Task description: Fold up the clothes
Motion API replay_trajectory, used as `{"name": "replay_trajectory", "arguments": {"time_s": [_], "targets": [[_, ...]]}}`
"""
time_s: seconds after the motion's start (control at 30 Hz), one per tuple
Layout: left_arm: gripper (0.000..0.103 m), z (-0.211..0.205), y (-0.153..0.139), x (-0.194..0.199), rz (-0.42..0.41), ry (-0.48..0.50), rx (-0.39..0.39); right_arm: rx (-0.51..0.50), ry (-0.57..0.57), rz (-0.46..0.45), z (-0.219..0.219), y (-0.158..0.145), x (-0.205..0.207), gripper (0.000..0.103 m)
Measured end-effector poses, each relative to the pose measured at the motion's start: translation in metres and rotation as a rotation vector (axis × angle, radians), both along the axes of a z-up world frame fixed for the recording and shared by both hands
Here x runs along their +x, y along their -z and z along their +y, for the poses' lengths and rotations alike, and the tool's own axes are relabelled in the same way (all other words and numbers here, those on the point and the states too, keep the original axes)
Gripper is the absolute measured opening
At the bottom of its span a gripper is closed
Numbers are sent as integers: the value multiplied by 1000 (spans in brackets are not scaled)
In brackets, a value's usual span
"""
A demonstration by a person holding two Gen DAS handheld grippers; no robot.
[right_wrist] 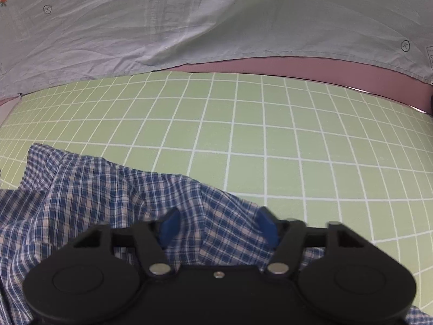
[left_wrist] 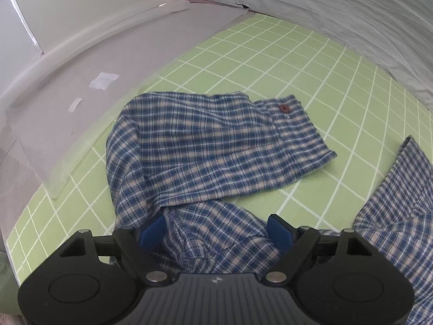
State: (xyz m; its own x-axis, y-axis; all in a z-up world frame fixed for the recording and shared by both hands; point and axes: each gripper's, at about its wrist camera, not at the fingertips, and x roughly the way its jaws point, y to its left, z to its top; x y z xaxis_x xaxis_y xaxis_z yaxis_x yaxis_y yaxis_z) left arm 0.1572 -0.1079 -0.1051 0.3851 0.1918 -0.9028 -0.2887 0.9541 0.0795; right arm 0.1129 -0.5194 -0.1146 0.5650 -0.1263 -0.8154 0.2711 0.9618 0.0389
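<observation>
A blue and white plaid shirt [left_wrist: 205,146] lies rumpled on the green grid mat [left_wrist: 311,62]. One sleeve with a brown button [left_wrist: 283,107] on its cuff stretches to the right. My left gripper [left_wrist: 216,231] is open, its blue fingers [left_wrist: 151,230] set wide on either side of a raised fold of the shirt. In the right wrist view the same plaid shirt [right_wrist: 94,197] spreads over the near left of the mat [right_wrist: 297,140]. My right gripper [right_wrist: 219,226] is open too, with a ridge of the fabric between its blue fingers [right_wrist: 268,226].
A clear plastic sheet [left_wrist: 81,103] lies on the grey surface left of the mat. A pale printed bedsheet [right_wrist: 189,19] hangs along the far edge, with a pink strip [right_wrist: 297,67] under it. Bare mat stretches ahead and to the right.
</observation>
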Motion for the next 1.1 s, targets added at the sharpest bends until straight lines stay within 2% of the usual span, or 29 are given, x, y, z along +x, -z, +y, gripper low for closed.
{"name": "replay_trajectory", "arguments": {"time_s": [0.03,0.13,0.23,0.37,0.5,0.53,0.57,0.6,0.63,0.67,0.8,0.93,1.1], "targets": [[83,3,2,-2,4,-5,-6,-2,-13,-6,1,-1,-4,3],[84,10,6,-9,10,-12,-11,-64,-27,-13,3,-11,-28,3],[88,15,9,-17,12,-18,-37,-124,63,-10,-10,-21,-68,2],[92,12,11,-26,18,-11,-77,-102,193,63,-33,-9,-128,3],[92,3,6,-28,20,17,-41,-90,189,78,-31,-11,-155,5],[92,2,4,-28,18,20,-38,-90,194,65,-31,-15,-156,10],[92,2,2,-27,16,23,-35,-90,204,48,-31,-20,-157,19],[92,3,0,-27,12,20,-32,-85,213,28,-32,-24,-155,25],[92,5,-2,-27,6,12,-31,-78,223,6,-32,-29,-152,35],[92,7,-4,-27,1,4,-30,-68,227,-12,-33,-32,-147,39],[92,18,-7,-24,-13,-30,-18,-32,193,-48,-26,-35,-110,46],[92,22,-5,-20,-8,-36,-13,2,142,-70,-15,-33,-68,59],[92,26,-3,-15,-2,-35,-9,96,30,-75,8,-22,-16,66]]}}
